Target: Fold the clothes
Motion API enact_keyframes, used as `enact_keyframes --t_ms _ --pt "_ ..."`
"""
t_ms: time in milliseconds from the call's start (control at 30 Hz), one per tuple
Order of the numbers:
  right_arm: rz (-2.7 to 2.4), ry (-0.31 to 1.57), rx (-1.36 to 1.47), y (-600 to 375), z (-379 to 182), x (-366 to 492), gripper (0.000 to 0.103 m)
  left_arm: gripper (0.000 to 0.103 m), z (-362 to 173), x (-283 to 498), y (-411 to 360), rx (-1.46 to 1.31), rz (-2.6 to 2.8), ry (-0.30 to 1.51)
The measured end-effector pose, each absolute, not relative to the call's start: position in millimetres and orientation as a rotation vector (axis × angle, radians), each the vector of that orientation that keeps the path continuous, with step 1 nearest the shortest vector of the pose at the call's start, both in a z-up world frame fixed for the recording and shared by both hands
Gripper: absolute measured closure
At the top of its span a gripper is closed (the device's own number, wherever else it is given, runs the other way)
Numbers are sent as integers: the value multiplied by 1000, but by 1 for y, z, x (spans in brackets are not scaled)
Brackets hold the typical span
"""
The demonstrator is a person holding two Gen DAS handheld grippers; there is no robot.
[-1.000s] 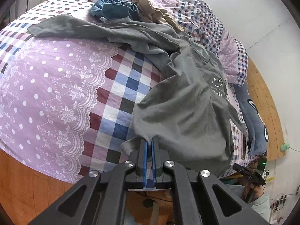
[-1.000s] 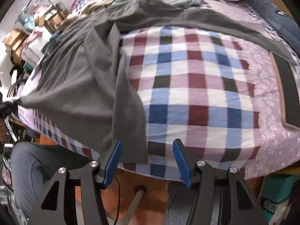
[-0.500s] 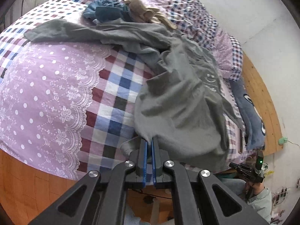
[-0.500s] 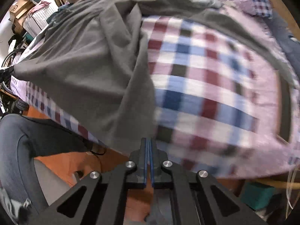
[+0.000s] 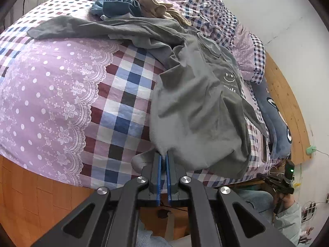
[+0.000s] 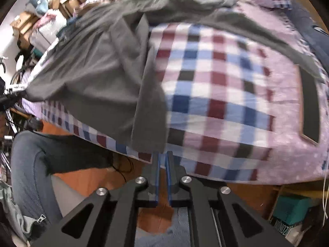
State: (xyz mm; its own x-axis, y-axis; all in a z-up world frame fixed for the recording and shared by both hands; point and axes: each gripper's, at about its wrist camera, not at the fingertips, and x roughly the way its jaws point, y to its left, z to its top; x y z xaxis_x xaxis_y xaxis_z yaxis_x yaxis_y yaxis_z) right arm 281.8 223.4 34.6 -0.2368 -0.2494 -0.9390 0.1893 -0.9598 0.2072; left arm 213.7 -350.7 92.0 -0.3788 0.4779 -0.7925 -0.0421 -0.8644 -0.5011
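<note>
Left wrist view: the left gripper (image 5: pixel 163 159) has its jaws clamped on the hem of the grey shirt (image 5: pixel 197 111), which lies rumpled across the checked bed (image 5: pixel 123 94) near more clothes (image 5: pixel 131 6).

Right wrist view, blurry: the right gripper (image 6: pixel 163 157) has just nudged its jaws apart, though they stay narrow, pinching the shirt's (image 6: pixel 102 82) other corner at the bed's (image 6: pixel 216 94) edge. A cardboard box (image 6: pixel 22 23) sits behind; contents unclear.

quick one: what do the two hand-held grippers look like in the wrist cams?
Both look identical. The left hand-held gripper and right hand-held gripper have matte black angular bodies with triangular cut-outs, four silver round bolt heads each, and thin blue pads lining the inner faces of two narrow black fingers. No markings or cables visible on either.
</note>
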Motion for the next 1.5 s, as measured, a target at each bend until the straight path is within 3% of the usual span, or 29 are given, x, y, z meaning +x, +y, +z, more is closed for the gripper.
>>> enact_keyframes --t_ms 33,100,333,400,733,767,833,867,900,1100,1333,1500 --pt "-2245 -66 1753 219 27 278 94 100 94 214 -350 -1520 2299 -577" --pt "-2213 -73 1781 214 14 270 80 100 97 213 -350 -1512 2303 -568" --pt "-2203 -53 1847 211 -6 256 76 100 101 211 -349 -1505 2301 -543" --pt "-2185 -63 1839 210 -7 256 58 100 100 210 -349 -1505 2300 -545" --pt "-2145 -82 1882 213 -16 252 58 100 96 208 -352 -1507 2295 -549" --pt "-2134 -83 1876 211 -18 251 58 100 96 208 -352 -1506 2297 -552" --pt "-2117 -87 1863 208 -22 250 69 100 95 207 -352 -1507 2300 -558" --pt "-2131 -107 1850 211 -20 250 92 100 95 207 -352 -1510 2301 -560" --pt "-2145 -127 1836 214 -18 250 101 100 95 207 -352 -1513 2300 -559" --pt "-2176 -157 1750 226 10 264 102 100 97 205 -351 -1517 2299 -552" --pt "-2254 -209 1583 254 84 292 102 100 113 209 -349 -1442 2251 -626" --pt "-2264 -8 1718 256 86 298 102 100 102 209 -348 -1557 2275 -575"
